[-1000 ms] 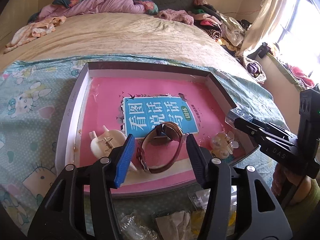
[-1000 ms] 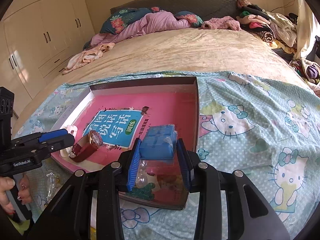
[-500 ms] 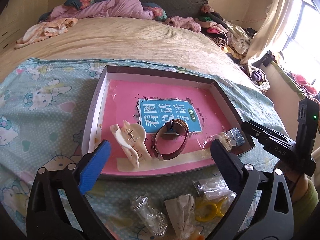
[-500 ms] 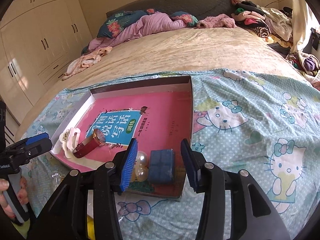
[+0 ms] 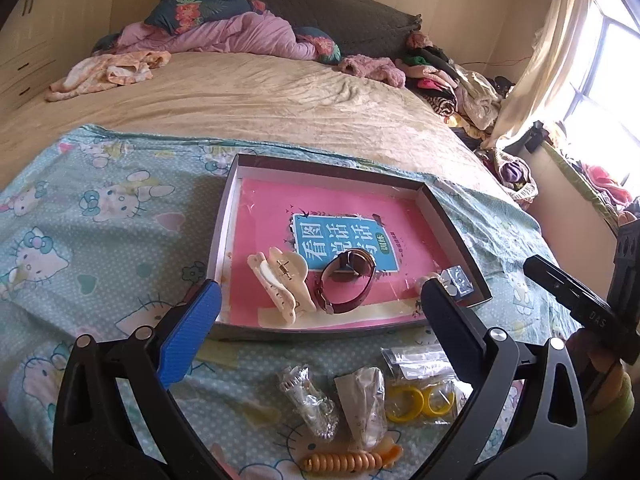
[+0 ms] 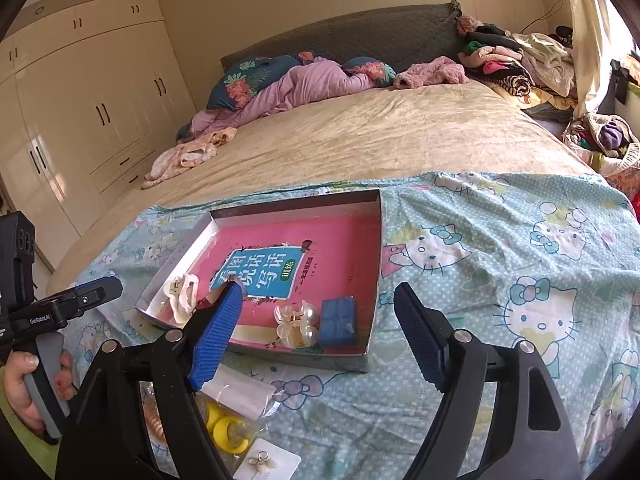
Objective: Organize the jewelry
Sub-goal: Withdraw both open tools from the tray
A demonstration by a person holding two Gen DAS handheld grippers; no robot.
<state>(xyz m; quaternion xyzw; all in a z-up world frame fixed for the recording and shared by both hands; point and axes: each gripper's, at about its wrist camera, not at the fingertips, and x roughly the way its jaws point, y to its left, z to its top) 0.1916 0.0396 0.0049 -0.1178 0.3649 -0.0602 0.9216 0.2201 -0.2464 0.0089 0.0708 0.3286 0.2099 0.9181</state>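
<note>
A shallow box (image 5: pixel 224 216) (image 6: pixel 372 240) with a pink book inside lies on the Hello Kitty sheet. In it are a cream hair claw (image 5: pixel 280 280) (image 6: pixel 182 298), a brown watch (image 5: pixel 348 280), a clear pearl clip (image 6: pixel 296 326) and a small blue box (image 6: pixel 338 320) (image 5: pixel 458 280). My left gripper (image 5: pixel 316 336) is open and empty, held back from the box's near edge. My right gripper (image 6: pixel 316 336) is open and empty, above the box's near right corner. Loose bagged jewelry lies in front of the box: yellow rings (image 5: pixel 418 400) (image 6: pixel 226 426), a clear packet (image 5: pixel 308 400), an orange spiral tie (image 5: pixel 344 460).
An earring card (image 6: pixel 266 462) lies at the near edge. The bed holds a purple quilt (image 5: pixel 224 36) and a clothes pile (image 5: pixel 448 80) at the head. Wardrobes (image 6: pixel 80 120) stand at the left, a window (image 5: pixel 600 80) at the right.
My left gripper let go of the watch, opened and pulled back. My right gripper set the blue box down in the box, opened wide and drew back.
</note>
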